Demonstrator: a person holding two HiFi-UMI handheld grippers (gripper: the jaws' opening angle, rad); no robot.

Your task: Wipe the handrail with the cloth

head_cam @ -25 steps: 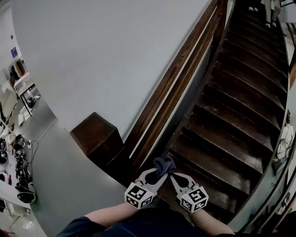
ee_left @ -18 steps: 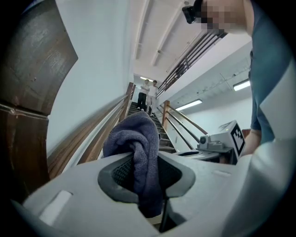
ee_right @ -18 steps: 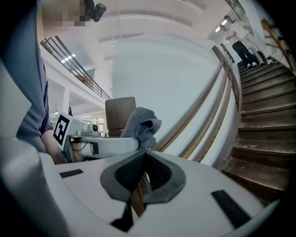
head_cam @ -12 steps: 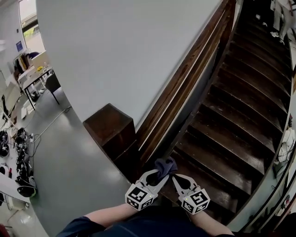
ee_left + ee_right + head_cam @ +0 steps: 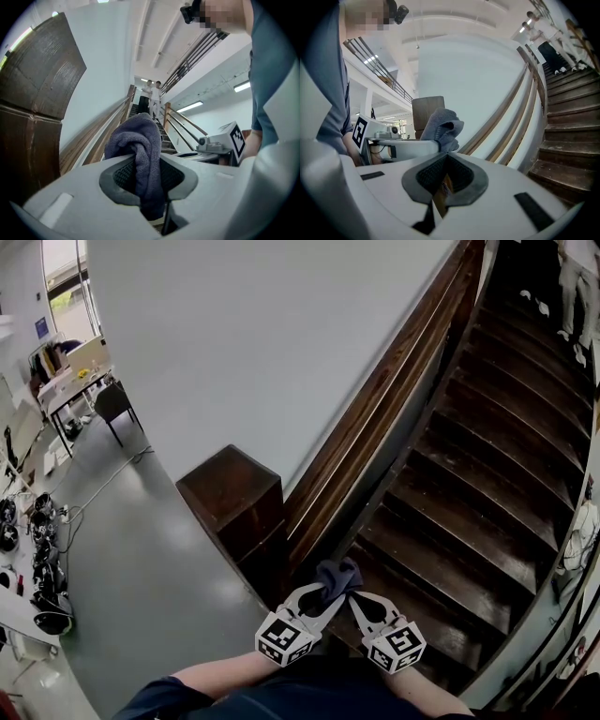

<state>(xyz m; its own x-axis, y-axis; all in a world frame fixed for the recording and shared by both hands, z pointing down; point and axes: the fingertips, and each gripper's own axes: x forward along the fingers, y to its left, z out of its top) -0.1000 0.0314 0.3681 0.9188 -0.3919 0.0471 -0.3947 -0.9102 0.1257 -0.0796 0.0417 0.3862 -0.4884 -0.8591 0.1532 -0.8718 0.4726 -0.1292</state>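
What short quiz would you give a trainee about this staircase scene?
1. True or false: the left tongs are shut on the cloth.
2. The handrail runs: A) up along the white wall; B) around a table; C) across a window.
3. Fill in: the right tongs hold ___.
Key: 1 true; 2 A; 3 nothing.

The handrail (image 5: pixel 375 395) runs out past the top edge.
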